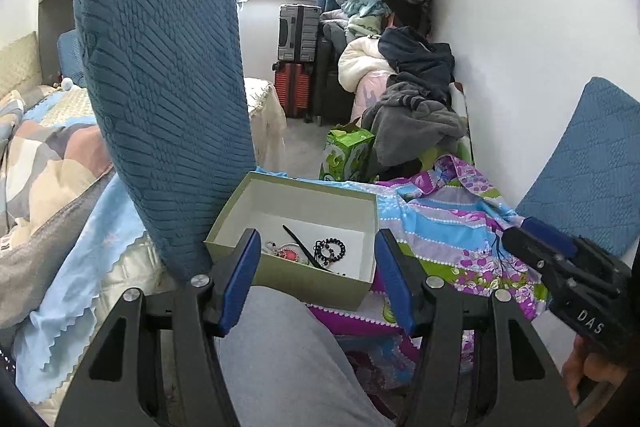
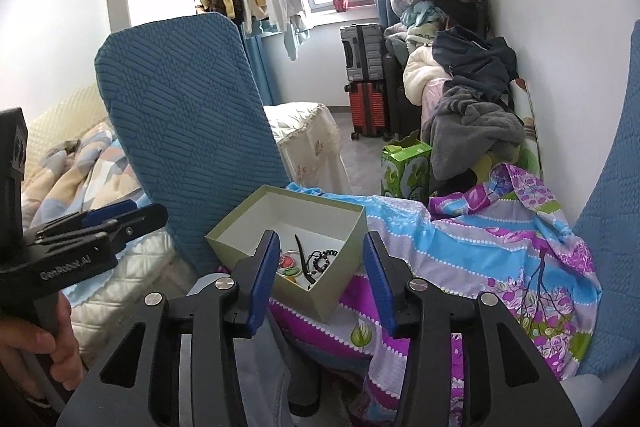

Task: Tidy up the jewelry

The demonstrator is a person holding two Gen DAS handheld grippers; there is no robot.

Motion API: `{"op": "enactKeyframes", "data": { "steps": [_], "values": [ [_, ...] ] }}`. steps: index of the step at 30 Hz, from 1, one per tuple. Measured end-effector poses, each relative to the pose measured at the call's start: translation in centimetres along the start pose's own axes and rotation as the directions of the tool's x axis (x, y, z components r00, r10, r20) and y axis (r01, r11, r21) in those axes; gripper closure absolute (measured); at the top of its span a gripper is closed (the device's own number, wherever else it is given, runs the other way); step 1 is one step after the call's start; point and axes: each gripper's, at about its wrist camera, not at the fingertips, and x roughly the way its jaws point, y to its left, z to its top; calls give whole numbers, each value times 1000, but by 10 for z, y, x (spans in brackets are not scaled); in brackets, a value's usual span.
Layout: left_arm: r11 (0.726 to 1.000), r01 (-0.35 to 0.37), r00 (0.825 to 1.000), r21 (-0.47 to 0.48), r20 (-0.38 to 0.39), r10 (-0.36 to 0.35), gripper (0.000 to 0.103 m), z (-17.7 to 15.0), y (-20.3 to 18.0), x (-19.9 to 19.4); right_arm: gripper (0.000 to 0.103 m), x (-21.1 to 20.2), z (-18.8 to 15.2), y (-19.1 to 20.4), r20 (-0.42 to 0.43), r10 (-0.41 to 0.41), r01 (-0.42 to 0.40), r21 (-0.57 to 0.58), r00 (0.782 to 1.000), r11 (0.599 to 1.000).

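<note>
A pale green box with a white inside sits on a flowered cloth; it also shows in the right wrist view. Inside lie a black bead bracelet, a black stick and a red and green piece. My left gripper is open and empty, just short of the box's near wall. My right gripper is open and empty, just before the box's near corner. The right gripper shows in the left wrist view, and the left one in the right wrist view.
A blue quilted chair back stands just left of the box, another at the right. The purple and blue flowered cloth covers the seat. My grey-clad knee lies below the box. A green carton, clothes and suitcases stand behind.
</note>
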Motion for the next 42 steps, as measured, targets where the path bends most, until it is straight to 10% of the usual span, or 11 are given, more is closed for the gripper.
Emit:
{"op": "enactKeyframes", "data": {
  "steps": [18, 32, 42],
  "values": [
    [999, -35, 999, 10, 9, 35, 43, -5, 1, -3, 50, -3, -5, -3, -2, -33, 33, 3, 999, 999],
    [997, -79, 997, -25, -20, 78, 0, -5, 8, 3, 4, 2, -5, -8, -3, -112, 112, 14, 994, 994],
    [995, -95, 995, -38, -34, 94, 0, -9, 8, 5, 0, 4, -7, -11, -8, -121, 121, 10, 993, 993]
  ]
}}
